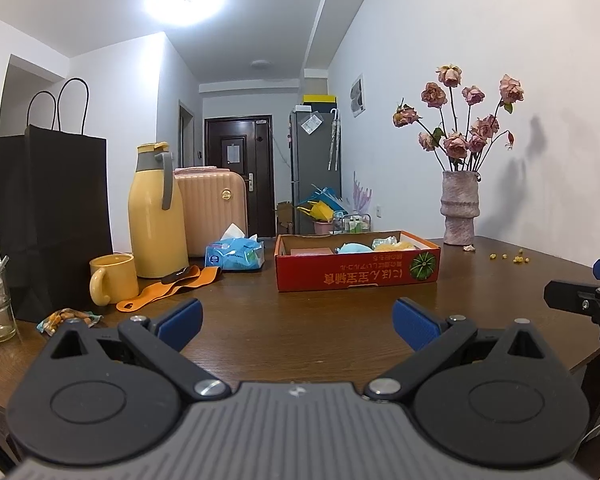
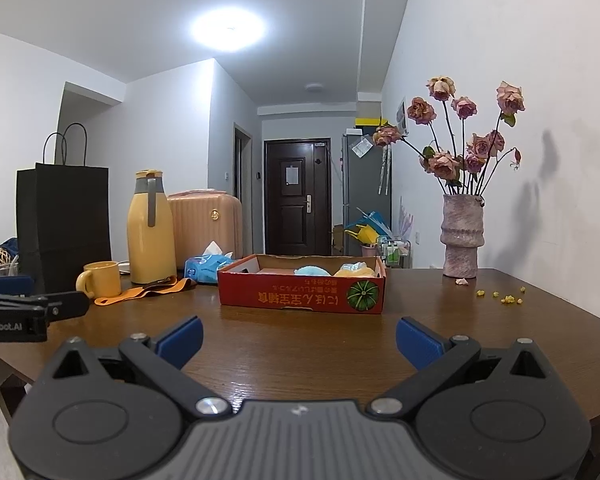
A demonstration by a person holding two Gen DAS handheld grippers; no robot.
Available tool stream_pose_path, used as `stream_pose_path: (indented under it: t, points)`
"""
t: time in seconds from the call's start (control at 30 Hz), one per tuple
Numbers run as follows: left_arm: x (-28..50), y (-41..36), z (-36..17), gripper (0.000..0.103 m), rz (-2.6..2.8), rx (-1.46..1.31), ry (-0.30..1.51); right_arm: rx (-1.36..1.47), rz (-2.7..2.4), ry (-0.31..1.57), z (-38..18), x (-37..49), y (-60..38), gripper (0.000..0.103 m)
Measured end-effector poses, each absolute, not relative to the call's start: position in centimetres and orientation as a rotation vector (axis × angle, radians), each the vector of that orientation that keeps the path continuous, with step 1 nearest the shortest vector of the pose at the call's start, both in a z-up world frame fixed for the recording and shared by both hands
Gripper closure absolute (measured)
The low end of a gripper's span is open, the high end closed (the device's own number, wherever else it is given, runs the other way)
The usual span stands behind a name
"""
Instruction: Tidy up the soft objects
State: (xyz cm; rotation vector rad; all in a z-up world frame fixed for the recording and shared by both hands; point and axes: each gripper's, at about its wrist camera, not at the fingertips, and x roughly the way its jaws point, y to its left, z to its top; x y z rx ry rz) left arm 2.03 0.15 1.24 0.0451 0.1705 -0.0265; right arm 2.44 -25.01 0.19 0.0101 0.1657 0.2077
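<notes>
Your left gripper [image 1: 298, 322] & right gripper [image 2: 299, 336] both spread wide, holding nothing, above the table [image 1: 332, 320]. Red box [image 1: 358, 266] w/ the soft items [image 1: 354, 247] sits straight ahead of both.

One red cardboard box [image 1: 358, 270]; one yellow ceramic mug [image 1: 113, 279]; one yellow thermos jug [image 1: 156, 212]; one black paper bag [image 1: 54, 216]; one pink ridged vase [image 1: 460, 208]; one blue tissue pack [image 1: 235, 255].

Black gripper [image 1: 296, 322], blue pads [image 1: 180, 320], silver screws

right tool [image 2: 298, 340] wide apart, empty | red box [image 2: 300, 294] ahead on table [image 2: 440, 328]
</notes>
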Motion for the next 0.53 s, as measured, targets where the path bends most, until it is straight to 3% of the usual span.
stream_pose_path:
  t: [0.53]
  points:
    - [1.88,-0.04,1.13,0.000,-0.027,0.037,0.152,0.009,0.213,0.164,0.08,2.55,-25.12,0.000]
